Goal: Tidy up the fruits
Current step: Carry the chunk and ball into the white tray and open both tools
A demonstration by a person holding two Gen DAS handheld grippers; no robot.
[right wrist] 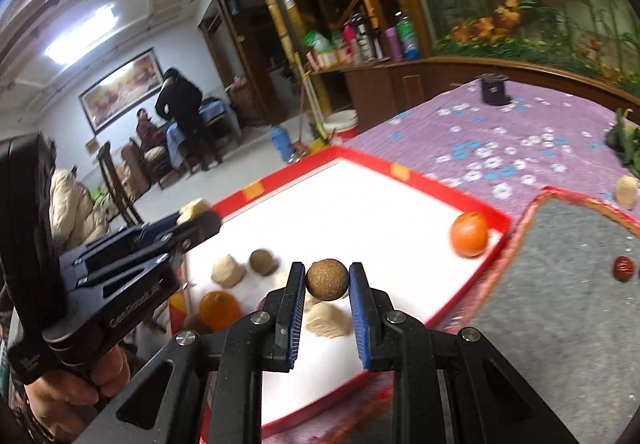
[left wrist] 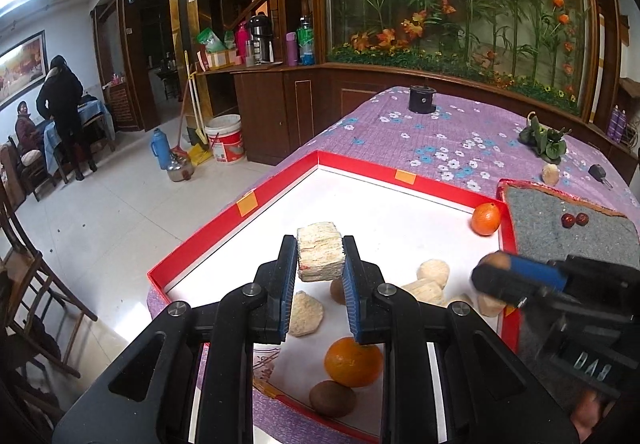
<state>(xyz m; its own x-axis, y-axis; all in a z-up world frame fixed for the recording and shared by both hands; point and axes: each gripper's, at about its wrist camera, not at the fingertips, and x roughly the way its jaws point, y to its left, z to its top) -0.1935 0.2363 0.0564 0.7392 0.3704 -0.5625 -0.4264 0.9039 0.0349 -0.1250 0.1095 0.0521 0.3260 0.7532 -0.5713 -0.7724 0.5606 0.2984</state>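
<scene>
In the left wrist view my left gripper [left wrist: 319,250] is shut on a pale beige cube-shaped block [left wrist: 320,258], held above the red-rimmed white tray [left wrist: 400,180]. In the tray lie two oranges [left wrist: 486,219] [left wrist: 353,362], a brown kiwi-like fruit [left wrist: 333,399] and several beige pieces [left wrist: 306,314]. My right gripper [right wrist: 327,270] is shut on a small brown round fruit [right wrist: 327,279] over the tray's near side. Each gripper shows in the other's view: the right gripper [left wrist: 490,274] at the right, the left gripper [right wrist: 198,222] at the left.
A grey mat [left wrist: 560,244] with two red dates [left wrist: 574,220] lies right of the tray on the purple flowered cloth [left wrist: 420,132]. A black holder [left wrist: 421,99], a leafy sprig [left wrist: 546,142] and a beige lump [left wrist: 551,174] sit farther back. Two people are across the room.
</scene>
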